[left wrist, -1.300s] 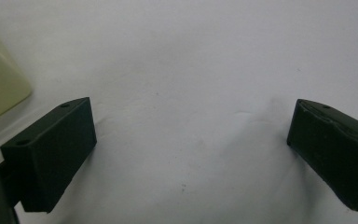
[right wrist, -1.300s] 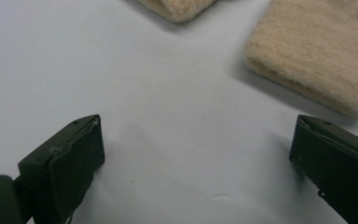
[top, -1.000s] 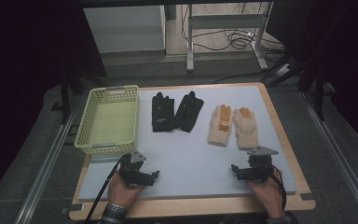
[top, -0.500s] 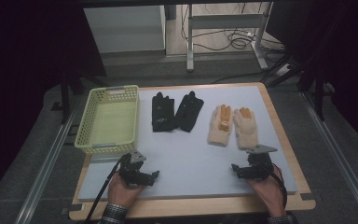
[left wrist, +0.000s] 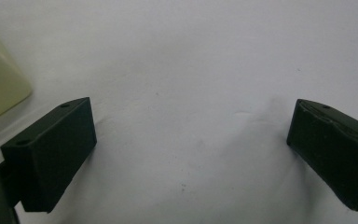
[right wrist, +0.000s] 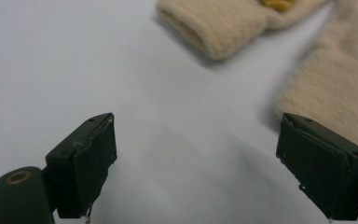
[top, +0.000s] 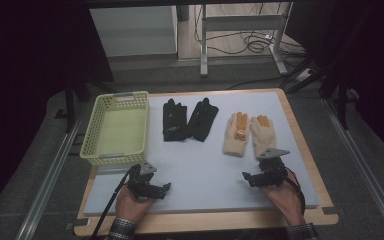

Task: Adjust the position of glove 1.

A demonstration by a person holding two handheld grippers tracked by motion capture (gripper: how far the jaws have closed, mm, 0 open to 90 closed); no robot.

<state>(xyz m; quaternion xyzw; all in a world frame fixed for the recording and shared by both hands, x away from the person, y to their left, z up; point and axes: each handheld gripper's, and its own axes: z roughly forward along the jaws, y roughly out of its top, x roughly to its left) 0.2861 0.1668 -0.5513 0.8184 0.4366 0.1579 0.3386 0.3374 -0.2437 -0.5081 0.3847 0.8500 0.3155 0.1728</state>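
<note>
So the cream gloves (top: 250, 134) are laid flat side by side on the right half of the light mat (top: 205, 170), fingers pointed away from the person, with orange patches seen on the fingertips. The right gripper (top: 250, 179) is held just beside the cuff of the right-hand one, low over the mat, its jaws spread wide with nothing between them; in the right gripper view (right wrist: 196, 163) a cream cuff is seen right past the far jaw and the other cuff a bit further off. A pair of black gloves (top: 187, 120) is laid near the cream pair, toward the middle of the mat, fingers also pointed away. Further left a pale yellow basket (top: 92, 150) is set at the mat's edge, apparently with nothing in it. The left gripper (top: 162, 189) is held near the front of the mat, close to the basket's near corner, well apart from all the gloves, jaws spread wide too over bare mat (left wrist: 191, 154). The mat is laid on a wooden table (top: 310, 150)
</note>
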